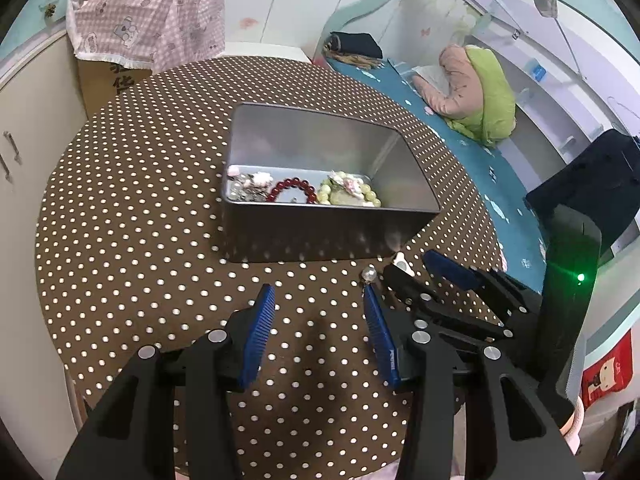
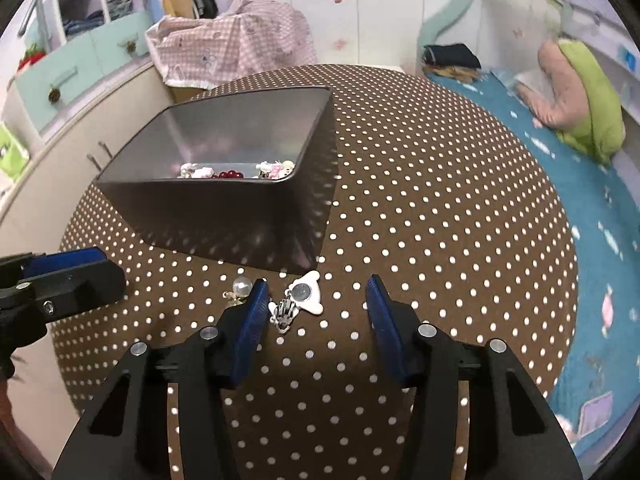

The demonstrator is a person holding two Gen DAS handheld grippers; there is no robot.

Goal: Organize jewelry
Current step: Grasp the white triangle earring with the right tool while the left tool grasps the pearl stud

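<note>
A metal tin (image 1: 328, 232) (image 2: 224, 220) stands on the dotted round table and holds a red bead bracelet (image 1: 290, 189), a pale green bead bracelet (image 1: 352, 194) and a silver piece (image 1: 246, 188). A pearl earring (image 1: 369, 275) (image 2: 240, 289) lies in front of the tin. A white bow-shaped hair clip (image 2: 302, 298) lies next to it. My left gripper (image 1: 318, 302) is open and empty, the pearl by its right fingertip. My right gripper (image 2: 316, 298) is open around the hair clip, and it also shows in the left wrist view (image 1: 424, 268).
The brown polka-dot table (image 1: 140, 240) is round with its edge close on all sides. A bed with blue sheet (image 2: 560, 200) lies to the right. A carton under pink cloth (image 1: 140, 32) and cabinets stand behind the table.
</note>
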